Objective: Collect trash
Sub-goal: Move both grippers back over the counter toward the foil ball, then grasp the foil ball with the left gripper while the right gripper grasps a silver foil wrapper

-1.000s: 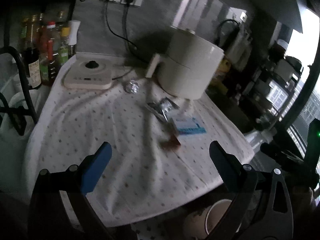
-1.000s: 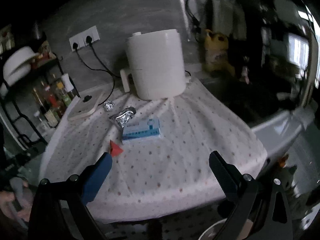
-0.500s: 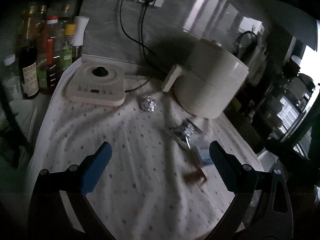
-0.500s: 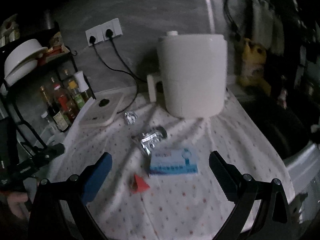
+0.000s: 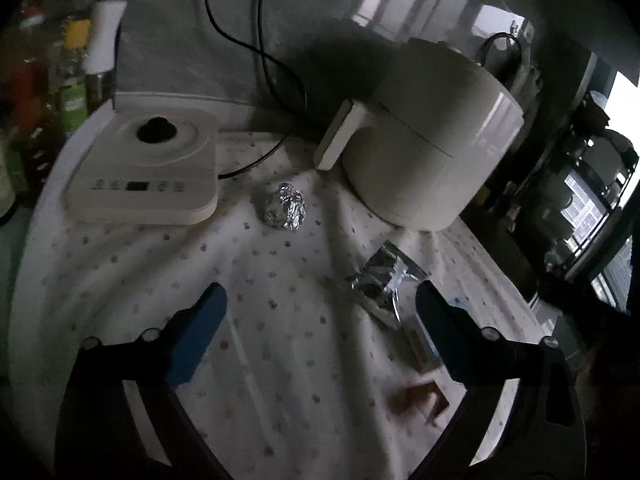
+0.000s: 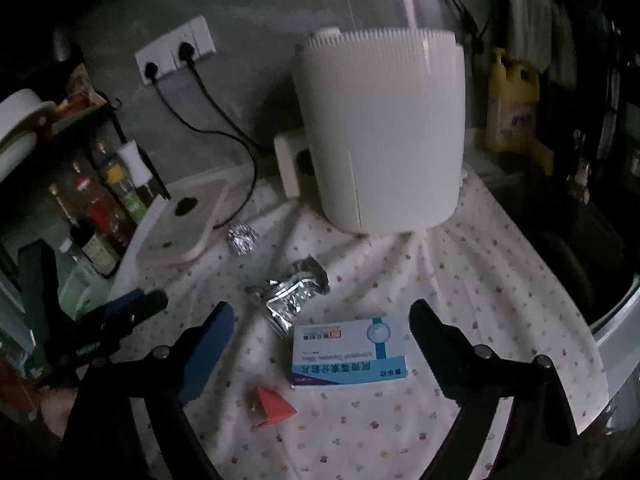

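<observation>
Both my grippers are wide, nothing between the pads; jaws have just been closing slightly. Left gripper (image 5: 320,308) is over the dotted cloth (image 5: 140,264), foil ball (image 5: 285,208) at centre frame. Right gripper (image 6: 322,320) frames the blue-white box (image 6: 348,354); foil wrapper (image 6: 292,296) just above it, red paper scrap (image 6: 274,406) lower centre.

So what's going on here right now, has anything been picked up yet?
Not yet. A person holds two tools over a dotted tablecloth, both open and empty, their jaws just starting to close. The left tool faces a crumpled foil ball. The right tool hangs over a blue-and-white box, with a silver wrapper and a red paper scrap close by. All four pieces lie untouched on the cloth in front of a white appliance.
</observation>
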Demonstrator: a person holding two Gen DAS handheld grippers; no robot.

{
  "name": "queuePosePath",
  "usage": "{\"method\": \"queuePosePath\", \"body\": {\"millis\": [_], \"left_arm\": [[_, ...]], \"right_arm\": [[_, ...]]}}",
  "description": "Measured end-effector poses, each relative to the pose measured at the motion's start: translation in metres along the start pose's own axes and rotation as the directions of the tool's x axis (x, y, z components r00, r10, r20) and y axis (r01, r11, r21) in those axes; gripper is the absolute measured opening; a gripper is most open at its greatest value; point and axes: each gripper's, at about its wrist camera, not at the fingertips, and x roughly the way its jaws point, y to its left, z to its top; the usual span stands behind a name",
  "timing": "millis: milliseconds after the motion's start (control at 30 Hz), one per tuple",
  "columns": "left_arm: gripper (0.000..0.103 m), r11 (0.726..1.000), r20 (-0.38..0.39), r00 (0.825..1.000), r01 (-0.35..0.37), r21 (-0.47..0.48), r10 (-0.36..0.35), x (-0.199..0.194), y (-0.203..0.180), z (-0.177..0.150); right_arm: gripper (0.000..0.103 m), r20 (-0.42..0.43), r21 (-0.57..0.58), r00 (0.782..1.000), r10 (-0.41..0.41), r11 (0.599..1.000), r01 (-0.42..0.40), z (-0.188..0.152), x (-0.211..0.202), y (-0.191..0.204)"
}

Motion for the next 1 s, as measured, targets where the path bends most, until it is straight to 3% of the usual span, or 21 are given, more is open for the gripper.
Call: {"method": "queuePosePath", "body": {"millis": [167,700,800,833,867,1000], "left_arm": [[0.075,1.0,-0.045,0.999,-0.003,-0.013,0.003,0.031,0.013,0.018],[0.064,1.0,-0.124,0.992,0.005,0.013,-0.003,0.118,0.025,0.066],[0.057,0.999,-0.148,0.989,-0.009,0.037,0.014,0.131,0.022,0.066],[0.052,0.999,-0.168,0.985,-0.02,0.048,0.028,0.138,0.021,0.064],[0.039,0.999,-0.181,0.983,-0.023,0.048,0.032,0.142,0.021,0.062],[0.038,0.999,-0.182,0.983,-0.012,0.045,0.02,0.14,0.022,0.058]], "right_arm": [[0.083,-0.035,-0.011,0.999,-0.035,0.999,0.035,0.009,0.024,0.005],[0.081,-0.127,0.051,0.989,-0.072,0.996,0.079,0.048,0.092,0.005],[0.081,-0.109,0.039,0.989,-0.097,0.994,0.102,0.056,0.091,0.004],[0.082,-0.105,0.039,0.989,-0.1,0.994,0.105,0.058,0.091,0.003],[0.082,-0.103,0.044,0.989,-0.103,0.993,0.108,0.06,0.092,0.002],[0.082,-0.128,0.059,0.987,-0.097,0.993,0.105,0.056,0.102,0.003]]}}
